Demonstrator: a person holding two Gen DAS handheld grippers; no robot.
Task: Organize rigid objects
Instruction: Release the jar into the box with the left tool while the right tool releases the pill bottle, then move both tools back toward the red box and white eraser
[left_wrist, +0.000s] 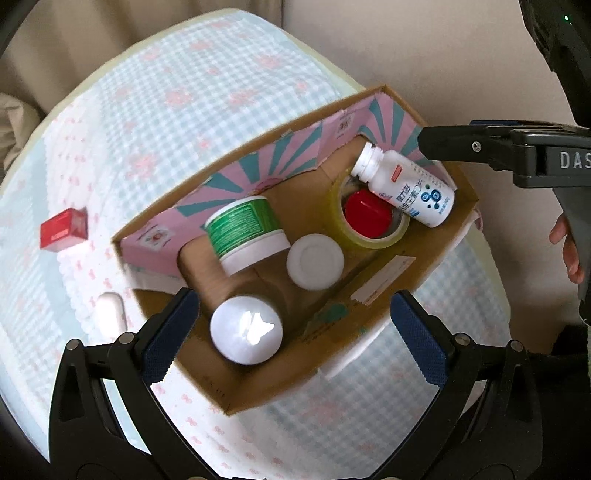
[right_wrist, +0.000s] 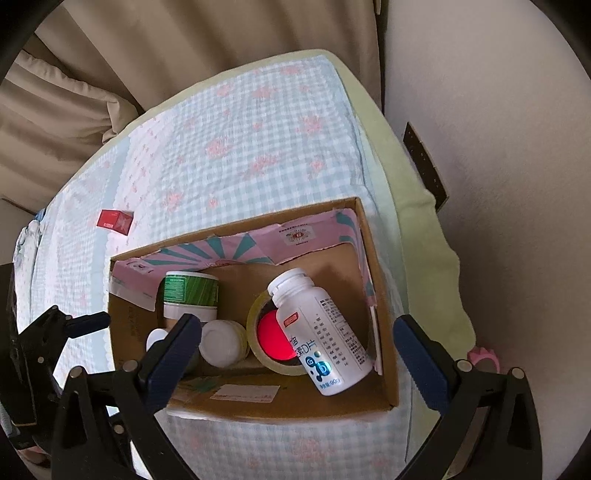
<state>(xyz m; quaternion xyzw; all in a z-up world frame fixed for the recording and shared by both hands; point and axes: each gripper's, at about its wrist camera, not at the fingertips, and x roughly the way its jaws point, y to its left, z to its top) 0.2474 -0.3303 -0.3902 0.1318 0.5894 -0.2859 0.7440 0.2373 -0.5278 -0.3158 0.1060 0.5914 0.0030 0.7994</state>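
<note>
An open cardboard box (left_wrist: 373, 314) (right_wrist: 380, 280) sits on a checked cloth. Inside it lie a green-labelled jar (left_wrist: 245, 230) (right_wrist: 190, 291), a white-capped jar (left_wrist: 316, 261) (right_wrist: 221, 343), another white-lidded jar (left_wrist: 246, 330) (right_wrist: 157, 338), a tape roll (left_wrist: 373, 242) (right_wrist: 255, 314) around a red lid (left_wrist: 367, 216) (right_wrist: 273, 341), and a white bottle (left_wrist: 410, 190) (right_wrist: 321, 336) resting across the roll. My left gripper (left_wrist: 293, 336) hangs open over the white-lidded jar, holding nothing. My right gripper (right_wrist: 295, 358) (left_wrist: 476, 146) stands open above the white bottle, empty too.
A small red box (left_wrist: 63, 229) (right_wrist: 115, 220) lies on the cloth (left_wrist: 184, 96) (right_wrist: 240, 147) left of the carton. Beige cushions rise behind. A wall and a pale green edge (right_wrist: 424, 229) border the right side. A pink object (right_wrist: 484, 358) peeks out at right.
</note>
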